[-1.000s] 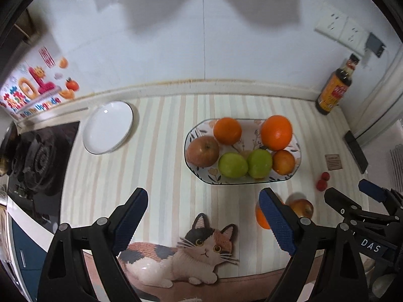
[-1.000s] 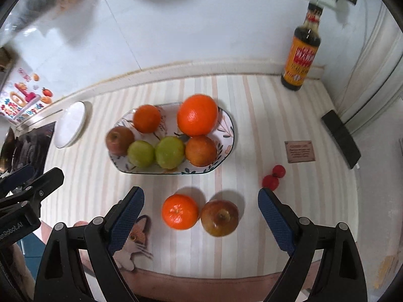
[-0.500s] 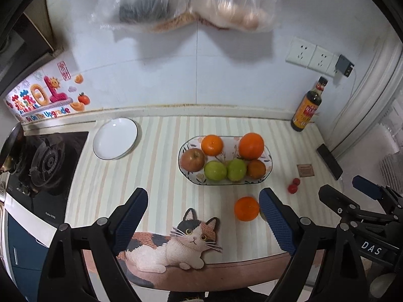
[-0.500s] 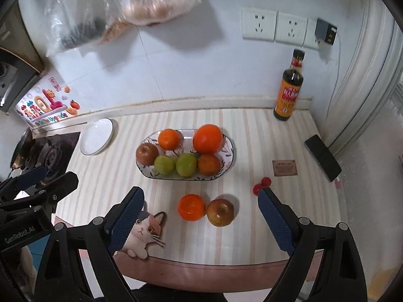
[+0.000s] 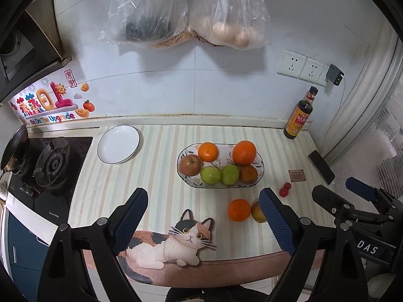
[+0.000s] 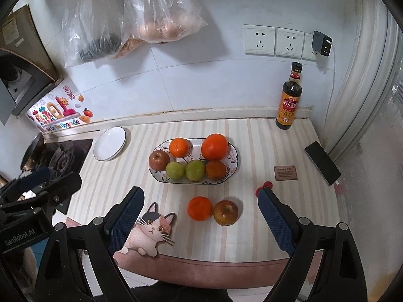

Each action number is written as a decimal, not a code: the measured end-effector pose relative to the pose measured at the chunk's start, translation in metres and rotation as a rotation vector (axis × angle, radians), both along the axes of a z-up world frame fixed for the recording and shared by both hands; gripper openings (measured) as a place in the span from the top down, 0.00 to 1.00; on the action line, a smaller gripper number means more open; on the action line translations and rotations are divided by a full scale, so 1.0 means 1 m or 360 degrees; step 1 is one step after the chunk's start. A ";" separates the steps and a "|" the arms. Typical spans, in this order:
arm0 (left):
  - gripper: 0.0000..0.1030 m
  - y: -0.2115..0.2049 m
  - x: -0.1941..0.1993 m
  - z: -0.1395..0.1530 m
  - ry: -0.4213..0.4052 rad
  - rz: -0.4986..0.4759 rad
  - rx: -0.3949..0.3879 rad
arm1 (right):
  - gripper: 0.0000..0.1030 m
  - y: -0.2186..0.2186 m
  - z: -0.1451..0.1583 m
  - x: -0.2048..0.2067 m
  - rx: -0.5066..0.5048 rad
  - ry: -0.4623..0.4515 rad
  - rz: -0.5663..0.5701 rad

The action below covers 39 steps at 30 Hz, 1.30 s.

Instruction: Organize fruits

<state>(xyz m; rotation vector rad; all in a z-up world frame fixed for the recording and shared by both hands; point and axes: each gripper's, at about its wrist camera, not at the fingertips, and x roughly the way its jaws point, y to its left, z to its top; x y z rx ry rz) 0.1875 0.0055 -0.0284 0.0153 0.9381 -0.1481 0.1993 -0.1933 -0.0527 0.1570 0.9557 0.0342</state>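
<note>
Both grippers, left [image 5: 202, 221] & right [image 6: 200, 219], have pulled back w/ fingers open, empty. Loose orange mandarin [image 6: 199, 208] & red-brown apple [image 6: 226, 212] remain on striped bench [image 6: 252, 151], outside oval patterned fruit dish [image 6: 233, 162].

The fruit bowl [image 6: 233, 166] looks like glazed ceramic, shiny, same as the white plate [image 5: 118, 144]. The 2 hanging bags [image 5: 186, 12] are thin crinkly clear plastic. Sauce bottle [image 6: 289, 100] is dark glossy glass with a paper label. Gripper pads [image 6: 126, 221] are ribbed matt blue rubber on black plastic.
</note>
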 end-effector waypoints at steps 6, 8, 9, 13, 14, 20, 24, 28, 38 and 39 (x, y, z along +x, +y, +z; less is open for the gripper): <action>0.03 -0.005 0.015 -0.017 0.0034 0.0038 0.0045 | 0.03 -0.019 -0.020 0.015 0.0130 0.0061 -0.0069; 0.01 -0.008 0.024 -0.029 0.0055 0.0059 0.0080 | 0.03 -0.026 -0.034 0.024 0.0147 0.0112 -0.0094; 0.01 -0.009 0.029 -0.036 0.0077 0.0062 0.0081 | 0.03 -0.032 -0.045 0.029 0.0160 0.0152 -0.0115; 0.01 -0.019 0.052 -0.073 0.0206 0.0071 0.0109 | 0.03 -0.050 -0.092 0.049 0.0220 0.0315 -0.0172; 0.01 -0.021 0.058 -0.084 0.0246 0.0071 0.0119 | 0.03 -0.055 -0.109 0.055 0.0239 0.0361 -0.0184; 0.01 -0.037 0.085 -0.141 0.0452 0.0054 0.0154 | 0.03 -0.077 -0.204 0.084 0.0416 0.0603 -0.0238; 0.01 -0.046 0.097 -0.170 0.0559 0.0051 0.0202 | 0.05 -0.078 -0.261 0.099 0.0535 0.0770 -0.0251; 0.01 -0.056 0.104 -0.195 0.0664 0.0028 0.0209 | 0.25 -0.068 -0.293 0.106 0.0553 0.0848 -0.0211; 0.01 -0.093 0.109 -0.249 0.0919 -0.0122 0.0151 | 0.38 -0.090 -0.291 0.080 0.0468 0.0867 -0.0261; 0.01 -0.099 0.109 -0.254 0.0937 -0.0147 0.0146 | 0.38 -0.095 -0.292 0.076 0.0473 0.0867 -0.0271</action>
